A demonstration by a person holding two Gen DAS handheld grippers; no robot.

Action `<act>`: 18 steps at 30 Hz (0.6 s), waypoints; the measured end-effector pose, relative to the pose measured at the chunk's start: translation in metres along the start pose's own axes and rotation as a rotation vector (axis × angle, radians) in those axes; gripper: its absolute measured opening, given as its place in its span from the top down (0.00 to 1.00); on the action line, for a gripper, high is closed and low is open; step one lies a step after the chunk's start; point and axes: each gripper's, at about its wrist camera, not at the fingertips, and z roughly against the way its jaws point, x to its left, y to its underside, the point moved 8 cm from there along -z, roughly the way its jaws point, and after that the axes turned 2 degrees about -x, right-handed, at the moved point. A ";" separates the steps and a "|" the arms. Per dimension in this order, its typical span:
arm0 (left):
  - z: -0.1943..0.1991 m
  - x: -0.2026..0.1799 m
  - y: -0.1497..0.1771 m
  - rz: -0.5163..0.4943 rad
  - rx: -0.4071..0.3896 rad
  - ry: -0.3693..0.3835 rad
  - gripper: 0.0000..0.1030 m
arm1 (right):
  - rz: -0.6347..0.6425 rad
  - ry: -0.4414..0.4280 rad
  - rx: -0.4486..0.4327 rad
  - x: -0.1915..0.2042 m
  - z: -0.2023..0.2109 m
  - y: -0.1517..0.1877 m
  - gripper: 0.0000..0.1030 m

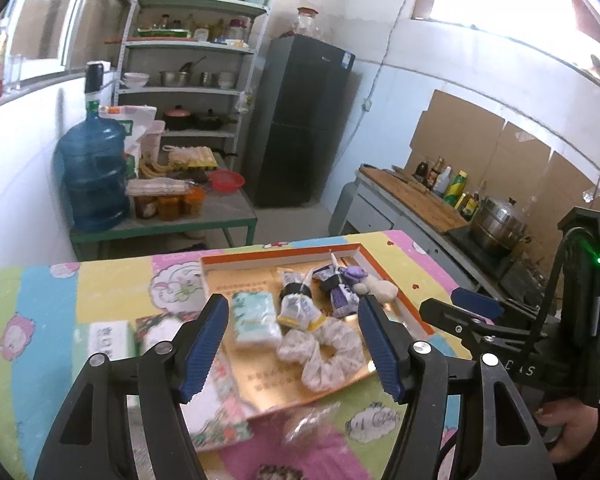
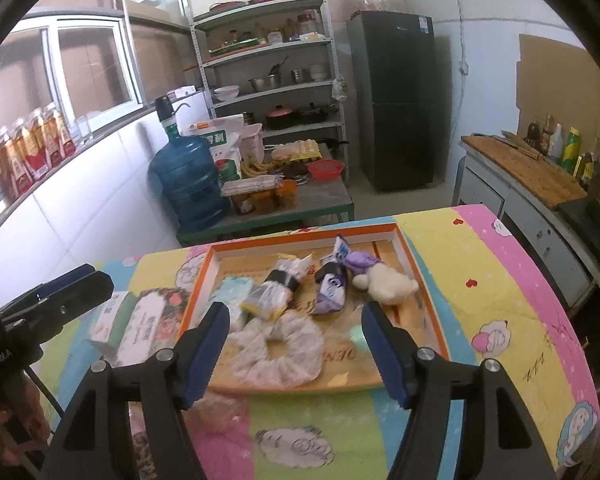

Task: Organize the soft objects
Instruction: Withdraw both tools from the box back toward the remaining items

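An orange-rimmed tray [image 1: 280, 255] [image 2: 300, 237] lies on the table's cartoon-print cloth [image 1: 40, 300]. Inside it rest a pale floral scrunchie [image 1: 324, 354] [image 2: 280, 354], a teal tissue pack [image 1: 256, 320], a yellow-white pack with a black band [image 1: 296, 304] [image 2: 276, 288], a purple pack [image 1: 340, 294] [image 2: 332, 286] and a white plush toy [image 1: 380, 289] [image 2: 388, 286]. My left gripper [image 1: 298, 344] hovers open over the tray's near half, nothing between its pads. My right gripper [image 2: 298, 354] is open above the scrunchie, not touching it.
Two small boxes [image 2: 112, 320] [image 2: 152, 322] lie left of the tray. A crumpled clear bag [image 2: 220, 412] sits on the cloth near the front. Behind are a low table with a water jug [image 2: 188, 184], shelves, a fridge [image 2: 396, 100] and a counter with bottles [image 2: 532, 164].
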 end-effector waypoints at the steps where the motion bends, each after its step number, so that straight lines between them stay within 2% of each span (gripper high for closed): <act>1: 0.007 0.003 0.002 -0.001 -0.005 -0.006 0.33 | 0.004 0.000 0.000 0.005 0.003 0.003 0.34; 11: 0.078 0.031 0.022 -0.021 -0.052 -0.073 0.33 | 0.057 -0.038 -0.021 0.066 0.043 0.026 0.34; 18: 0.130 0.065 0.036 0.005 -0.083 -0.131 0.33 | 0.091 -0.069 -0.011 0.110 0.057 0.043 0.34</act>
